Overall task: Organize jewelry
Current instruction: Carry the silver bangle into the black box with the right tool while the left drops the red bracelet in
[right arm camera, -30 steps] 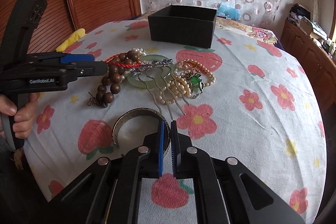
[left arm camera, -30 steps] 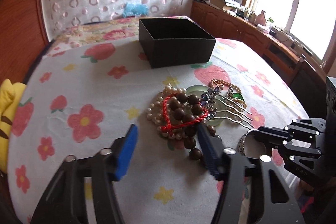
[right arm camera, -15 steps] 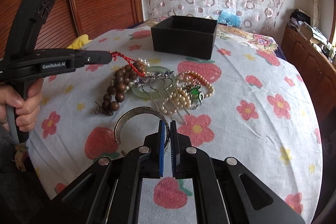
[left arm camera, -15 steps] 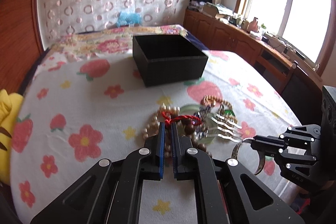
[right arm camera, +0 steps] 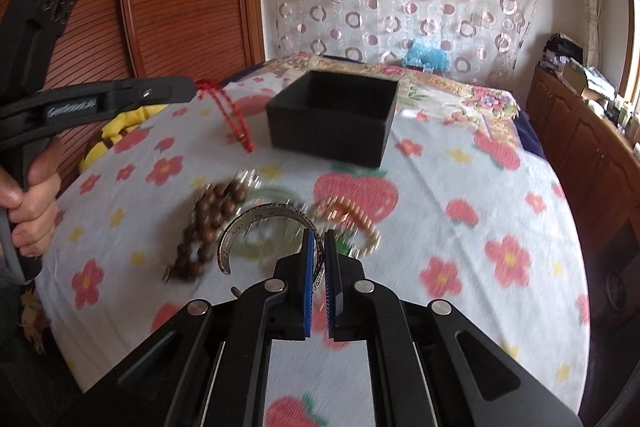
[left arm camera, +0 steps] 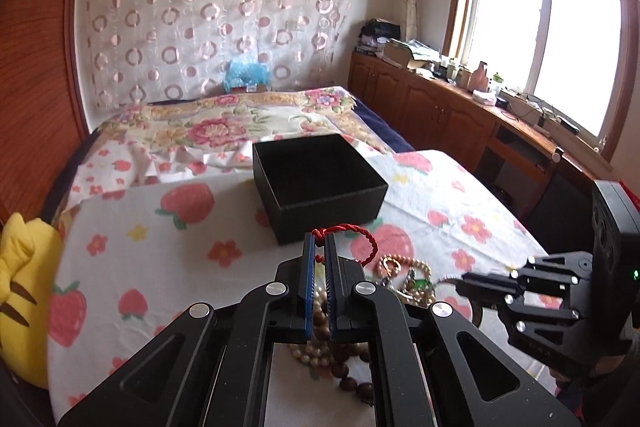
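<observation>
Item one: left claw [left arm camera: 319,247], black with blue pads, pressed together on a twisted red cord bracelet [left arm camera: 362,239]; the cord loops out to the right of the tips and, in the right wrist view, hangs from the tips [right arm camera: 192,89] clear of the cloth, its lower end [right arm camera: 244,141] in front of the box's left side. A hand [right arm camera: 30,195] grips this tool's handle at the left edge of that view. Item two: right claw [right arm camera: 318,247], same make, pinching the rim of an open silver cuff bangle [right arm camera: 256,227], which stands lifted above the pile, its engraved inner face toward the camera. Item three: open square black cardboard box [left arm camera: 320,183], set on the bed's white sheet printed with red flowers and strawberries [left arm camera: 160,247], beyond the pile, nothing visible inside it. Item four: remaining pile on the sheet, partly blurred: a string of dark brown wooden beads [right arm camera: 208,223], a pale green jade bangle [right arm camera: 272,195], a strand of cream pearls [right arm camera: 360,219], and a small green stone piece [left arm camera: 418,285]. Item five: yellow plush toy with brown stripes [left arm camera: 24,291] at the bed's left edge. Item six: wooden cabinets [left arm camera: 440,107] under a bright window, and a sheer curtain with pink rings [left arm camera: 220,19] behind the bed.
</observation>
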The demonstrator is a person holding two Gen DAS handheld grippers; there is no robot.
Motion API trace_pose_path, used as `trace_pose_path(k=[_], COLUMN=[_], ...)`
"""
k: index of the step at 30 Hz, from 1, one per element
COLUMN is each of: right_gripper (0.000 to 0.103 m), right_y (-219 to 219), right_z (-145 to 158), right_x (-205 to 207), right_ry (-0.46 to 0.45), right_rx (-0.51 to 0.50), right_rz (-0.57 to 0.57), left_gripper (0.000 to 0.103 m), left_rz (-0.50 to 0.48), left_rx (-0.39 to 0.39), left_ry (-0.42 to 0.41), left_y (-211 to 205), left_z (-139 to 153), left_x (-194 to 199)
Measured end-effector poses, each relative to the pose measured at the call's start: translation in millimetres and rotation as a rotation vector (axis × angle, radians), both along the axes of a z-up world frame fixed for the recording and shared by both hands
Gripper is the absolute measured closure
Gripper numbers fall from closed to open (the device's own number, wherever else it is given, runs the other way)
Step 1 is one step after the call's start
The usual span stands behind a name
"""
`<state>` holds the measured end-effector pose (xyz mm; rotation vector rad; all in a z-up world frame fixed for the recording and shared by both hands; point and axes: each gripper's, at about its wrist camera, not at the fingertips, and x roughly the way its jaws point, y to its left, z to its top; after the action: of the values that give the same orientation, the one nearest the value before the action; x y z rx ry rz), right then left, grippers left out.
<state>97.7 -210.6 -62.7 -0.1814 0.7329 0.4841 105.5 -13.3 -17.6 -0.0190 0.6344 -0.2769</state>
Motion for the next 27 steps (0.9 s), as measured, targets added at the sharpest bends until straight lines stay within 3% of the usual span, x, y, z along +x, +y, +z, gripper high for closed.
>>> trace_pose_path(k=[19, 27], right_gripper=[0.097, 0.096], right_y=[19, 31], right_z=[10, 13], right_x=[138, 177], right_ry=[-0.025, -0.015], right_rx=[-0.006, 0.004], right_rz=[-0.167, -0.143], left_gripper=[0.099, 0.099], left_rz=[0.049, 0.055], left_rx=[0.020, 0.056], left_ry=[0.000, -0.009], left_y=[13, 9], left_z=[18, 23], left_x=[51, 63])
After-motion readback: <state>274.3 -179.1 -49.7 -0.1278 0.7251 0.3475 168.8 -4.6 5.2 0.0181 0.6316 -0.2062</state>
